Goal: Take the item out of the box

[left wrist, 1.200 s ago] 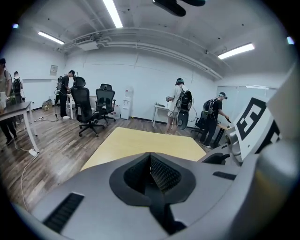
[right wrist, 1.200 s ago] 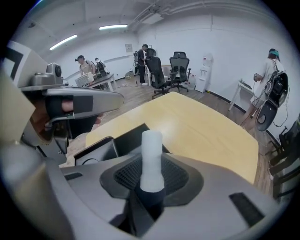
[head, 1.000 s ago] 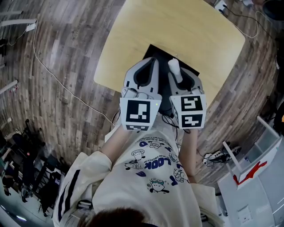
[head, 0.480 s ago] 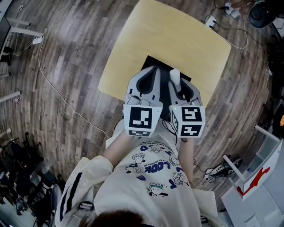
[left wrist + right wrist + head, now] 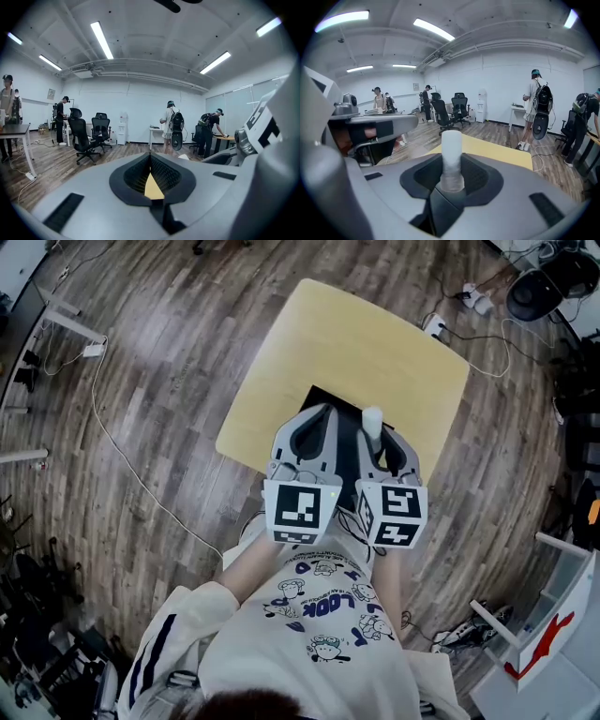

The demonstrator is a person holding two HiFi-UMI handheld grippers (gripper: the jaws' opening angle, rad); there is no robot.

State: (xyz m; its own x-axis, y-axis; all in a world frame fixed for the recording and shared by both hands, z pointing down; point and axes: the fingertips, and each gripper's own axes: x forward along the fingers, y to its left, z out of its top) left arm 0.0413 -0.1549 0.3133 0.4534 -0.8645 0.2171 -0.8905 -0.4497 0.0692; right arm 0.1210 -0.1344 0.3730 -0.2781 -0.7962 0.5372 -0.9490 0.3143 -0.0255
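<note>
In the head view both grippers are held side by side above a black box [image 5: 339,404], which stands on a yellow table [image 5: 356,334] near its front edge. My right gripper [image 5: 372,420] is shut on a white cylinder [image 5: 371,418] that sticks up past the jaw tips. In the right gripper view the cylinder [image 5: 451,150] stands upright between the pads of that gripper [image 5: 452,174], with the table [image 5: 497,152] beyond. My left gripper [image 5: 323,411] is shut and holds nothing; in its own view the jaws of the left gripper [image 5: 151,159] meet at the tip. The grippers hide most of the box.
Wooden floor surrounds the table, with a cable [image 5: 122,456] on the left and a power strip [image 5: 433,326] behind the table. Office chairs [image 5: 89,136], desks [image 5: 14,133] and standing people [image 5: 536,110] fill the room beyond.
The table looks smaller and sits further right in the head view, as if seen from higher up. Both grippers stay side by side, the white cylinder still in the right one.
</note>
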